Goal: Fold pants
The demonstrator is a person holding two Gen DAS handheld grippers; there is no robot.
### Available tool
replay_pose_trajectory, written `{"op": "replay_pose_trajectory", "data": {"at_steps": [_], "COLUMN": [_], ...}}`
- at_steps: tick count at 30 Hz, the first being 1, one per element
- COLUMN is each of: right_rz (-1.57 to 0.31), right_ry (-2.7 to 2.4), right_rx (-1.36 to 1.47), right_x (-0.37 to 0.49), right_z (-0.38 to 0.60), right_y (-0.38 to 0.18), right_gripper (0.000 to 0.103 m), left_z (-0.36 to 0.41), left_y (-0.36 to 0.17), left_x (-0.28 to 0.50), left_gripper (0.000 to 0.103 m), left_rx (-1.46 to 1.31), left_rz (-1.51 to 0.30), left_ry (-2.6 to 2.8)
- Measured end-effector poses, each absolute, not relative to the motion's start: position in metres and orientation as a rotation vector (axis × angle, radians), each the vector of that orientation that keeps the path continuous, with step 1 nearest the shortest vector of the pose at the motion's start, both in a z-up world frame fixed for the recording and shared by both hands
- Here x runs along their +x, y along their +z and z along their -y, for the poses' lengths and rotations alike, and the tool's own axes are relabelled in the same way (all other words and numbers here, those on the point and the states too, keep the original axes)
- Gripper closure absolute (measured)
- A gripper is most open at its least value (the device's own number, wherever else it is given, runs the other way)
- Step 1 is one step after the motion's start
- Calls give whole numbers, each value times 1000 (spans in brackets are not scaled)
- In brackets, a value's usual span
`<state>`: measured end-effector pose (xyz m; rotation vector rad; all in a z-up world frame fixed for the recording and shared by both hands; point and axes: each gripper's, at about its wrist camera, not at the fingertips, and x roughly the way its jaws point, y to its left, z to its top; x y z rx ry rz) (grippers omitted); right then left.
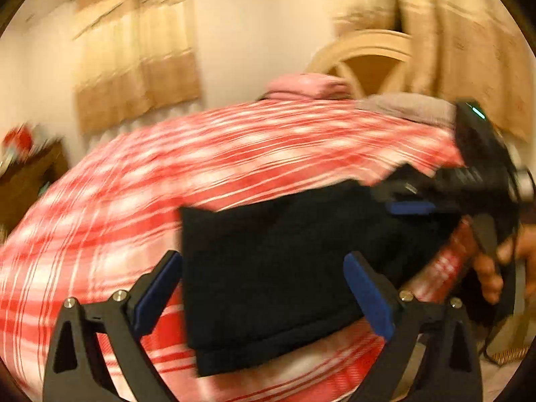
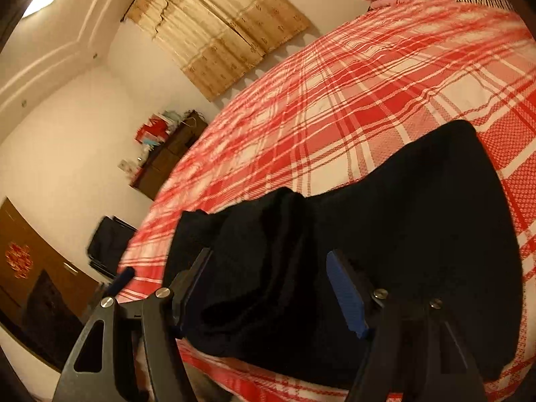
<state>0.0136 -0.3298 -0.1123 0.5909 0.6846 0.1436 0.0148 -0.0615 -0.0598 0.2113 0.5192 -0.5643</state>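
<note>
Blue-padded left gripper (image 1: 263,296), jaws wide, holds nothing over black pants (image 1: 278,268) folded on red plaid bedspread (image 1: 134,174); blurred curtains (image 1: 134,67) behind. Right view: right gripper (image 2: 268,296) wide open, straddling bunched pants (image 2: 385,251); dresser (image 2: 167,157) by wall.

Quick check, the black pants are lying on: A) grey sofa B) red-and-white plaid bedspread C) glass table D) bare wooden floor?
B: the folded black pants rest on the red-and-white plaid bedspread, which shows around them in both wrist views.
</note>
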Motion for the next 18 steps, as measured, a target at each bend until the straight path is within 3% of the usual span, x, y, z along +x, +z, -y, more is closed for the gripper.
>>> {"op": "replay_pose_trajectory", "data": {"at_steps": [5,8,9,10,11,18], "right_rz": [-750,-755,-759,-769,-771,-696], "right_ry": [126,114,110,123,150,177], "right_rx": [313,287,281,282,300,153], "right_x": [22,22,22,23,22,4], "right_z": [273,265,266,269,271,273], "right_y": [-119,-125,-126,-126,-124,-77], "right_gripper": [33,34,46,67,73,79], "left_z": [32,18,16,15,16,14], "left_y": [-69,-74,-75,-75,-76,-74], "left_x": [36,32,32,35,35,37], "left_gripper": [4,4,4,4,4,4], "left_rx": [81,45,39,38,35,46], "left_rz": [-595,-612,-616,-618,-621,-620], "left_ry": [-473,-453,-448,-446,-443,-441]}}
